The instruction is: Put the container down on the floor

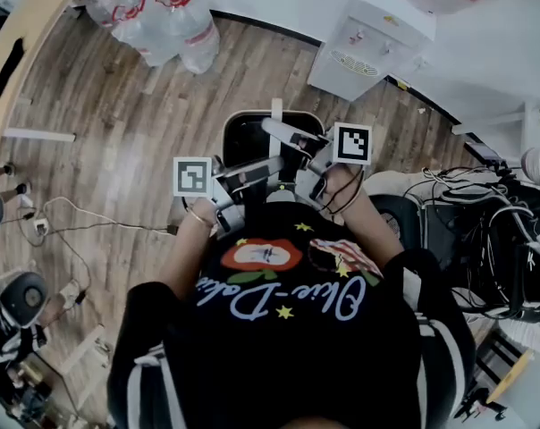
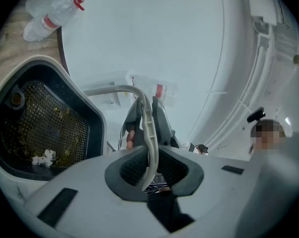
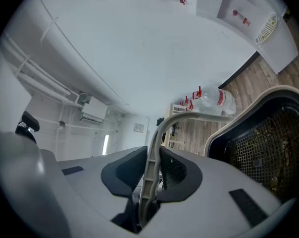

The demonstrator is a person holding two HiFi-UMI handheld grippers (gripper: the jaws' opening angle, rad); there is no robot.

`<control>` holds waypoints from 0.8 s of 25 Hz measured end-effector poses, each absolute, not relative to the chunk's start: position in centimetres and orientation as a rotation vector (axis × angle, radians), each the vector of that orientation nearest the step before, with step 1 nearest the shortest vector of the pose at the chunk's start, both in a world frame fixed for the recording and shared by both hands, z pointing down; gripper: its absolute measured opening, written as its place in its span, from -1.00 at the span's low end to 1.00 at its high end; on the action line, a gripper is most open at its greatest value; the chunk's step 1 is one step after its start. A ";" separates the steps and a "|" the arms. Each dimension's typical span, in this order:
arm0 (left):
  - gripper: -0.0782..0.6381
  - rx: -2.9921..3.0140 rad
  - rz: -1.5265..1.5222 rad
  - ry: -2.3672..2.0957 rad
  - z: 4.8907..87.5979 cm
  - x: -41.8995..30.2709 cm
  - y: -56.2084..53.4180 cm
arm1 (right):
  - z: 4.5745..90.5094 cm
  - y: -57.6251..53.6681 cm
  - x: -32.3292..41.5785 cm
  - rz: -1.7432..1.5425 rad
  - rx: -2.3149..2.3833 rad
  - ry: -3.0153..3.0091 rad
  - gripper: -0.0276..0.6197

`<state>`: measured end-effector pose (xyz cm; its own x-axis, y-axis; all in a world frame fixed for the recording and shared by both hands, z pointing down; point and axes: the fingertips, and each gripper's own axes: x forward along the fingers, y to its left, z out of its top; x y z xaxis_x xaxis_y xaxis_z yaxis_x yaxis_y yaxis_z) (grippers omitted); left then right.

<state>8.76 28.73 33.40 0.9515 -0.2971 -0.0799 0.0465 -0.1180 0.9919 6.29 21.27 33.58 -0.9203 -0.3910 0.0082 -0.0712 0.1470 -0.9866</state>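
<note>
Both grippers pinch the white handle of a black container held in front of the person's chest.

Nearest, the person's black printed shirt (image 1: 288, 311) fills the lower head view, with a hand behind each gripper. The left gripper (image 2: 152, 167) has its jaws pressed on the handle (image 2: 147, 123), and the right gripper (image 3: 152, 175) clamps the same handle from the other side, so the strip runs up between both pairs of pads. Just beyond, the container (image 1: 243, 137) sits between the two marker cubes; its white rim (image 3: 238, 118) frames a dark mesh basket (image 2: 45, 128) holding a few scraps. Around it lies the wooden floor (image 1: 118, 123). Farther off, clear water bottles (image 1: 163, 21) lie by the wall, and a white water dispenser (image 1: 364, 38) stands to their right.
</note>
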 end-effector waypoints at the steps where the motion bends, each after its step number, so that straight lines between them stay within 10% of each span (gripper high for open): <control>1: -0.64 1.668 -0.295 -0.193 33.3 8.8 29.0 | 33.5 21.5 6.4 -1.849 -0.454 2.174 -0.72; 20: -0.64 1.648 -0.287 -0.209 32.9 11.5 29.5 | 33.1 22.0 9.1 -1.854 -0.469 2.149 -0.72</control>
